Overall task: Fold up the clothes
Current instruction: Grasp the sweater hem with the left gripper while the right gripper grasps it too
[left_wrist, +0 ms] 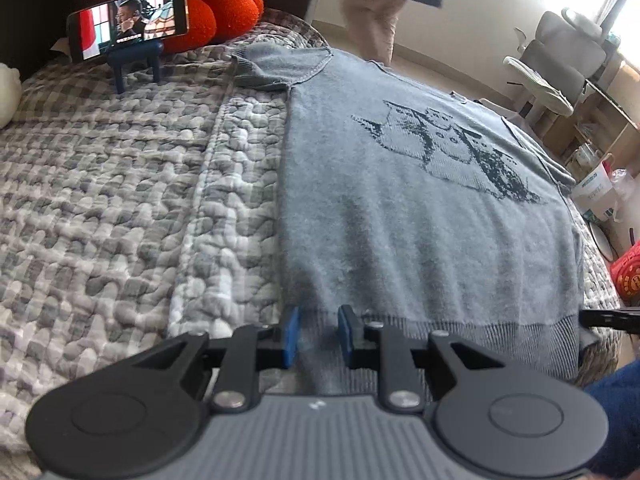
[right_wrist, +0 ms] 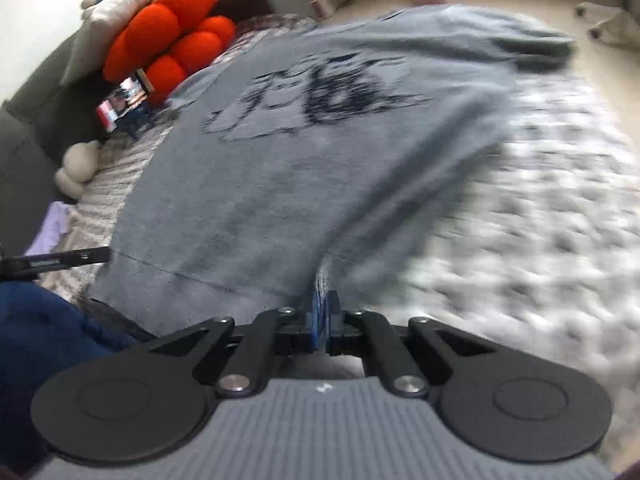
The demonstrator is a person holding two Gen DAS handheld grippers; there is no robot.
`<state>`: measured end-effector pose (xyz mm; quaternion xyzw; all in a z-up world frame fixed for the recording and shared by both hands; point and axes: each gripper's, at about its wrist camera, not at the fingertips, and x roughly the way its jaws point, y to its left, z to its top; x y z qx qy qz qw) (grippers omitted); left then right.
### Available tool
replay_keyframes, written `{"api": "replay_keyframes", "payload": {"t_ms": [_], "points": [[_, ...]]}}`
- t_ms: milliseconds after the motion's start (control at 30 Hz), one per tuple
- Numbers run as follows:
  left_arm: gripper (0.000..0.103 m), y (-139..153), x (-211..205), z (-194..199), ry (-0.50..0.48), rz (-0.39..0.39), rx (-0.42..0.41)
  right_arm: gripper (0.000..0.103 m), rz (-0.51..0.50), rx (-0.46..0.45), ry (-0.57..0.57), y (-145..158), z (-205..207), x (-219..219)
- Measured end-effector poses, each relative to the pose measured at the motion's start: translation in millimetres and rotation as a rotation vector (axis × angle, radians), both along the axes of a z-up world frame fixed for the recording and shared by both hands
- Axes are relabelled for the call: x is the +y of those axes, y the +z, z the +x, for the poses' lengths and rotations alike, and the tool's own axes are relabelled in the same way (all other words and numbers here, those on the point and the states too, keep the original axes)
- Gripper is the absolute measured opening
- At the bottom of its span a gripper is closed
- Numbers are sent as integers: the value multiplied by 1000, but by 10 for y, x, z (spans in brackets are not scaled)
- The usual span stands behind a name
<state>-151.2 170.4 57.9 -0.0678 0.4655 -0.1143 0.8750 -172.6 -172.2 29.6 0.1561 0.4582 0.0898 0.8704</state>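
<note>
Grey sweater (left_wrist: 420, 216) spread print-up on quilt (left_wrist: 100, 184). Left gripper (left_wrist: 318, 336) spread at hem; right gripper (right_wrist: 322, 316) pinching hem corner, apparently lifting; fold needs both corners held.

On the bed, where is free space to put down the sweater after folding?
The widest bare patch is the checked quilt, bordered by the grey sweater on one side and the phone on its stand and red cushion at the head. The right wrist view shows more quilt beyond the sweater's other edge, though blurred. The head end is crowded.
</note>
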Motion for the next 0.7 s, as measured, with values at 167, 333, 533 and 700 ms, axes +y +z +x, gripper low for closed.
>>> {"api": "replay_keyframes", "payload": {"t_ms": [167, 333, 533, 700], "points": [[22, -37, 97, -106, 9, -41, 18, 3, -17, -25, -115, 59, -457, -256], [36, -47, 60, -156, -6, -46, 23, 14, 36, -18, -143, -55, -485, -301], [37, -96, -12, -162, -4, -14, 26, 34, -3, -37, -166, -65, -450, -318], [5, -72, -73, -147, 2, 10, 15, 4, -49, -60, -181, -41, -446, -341]]}}
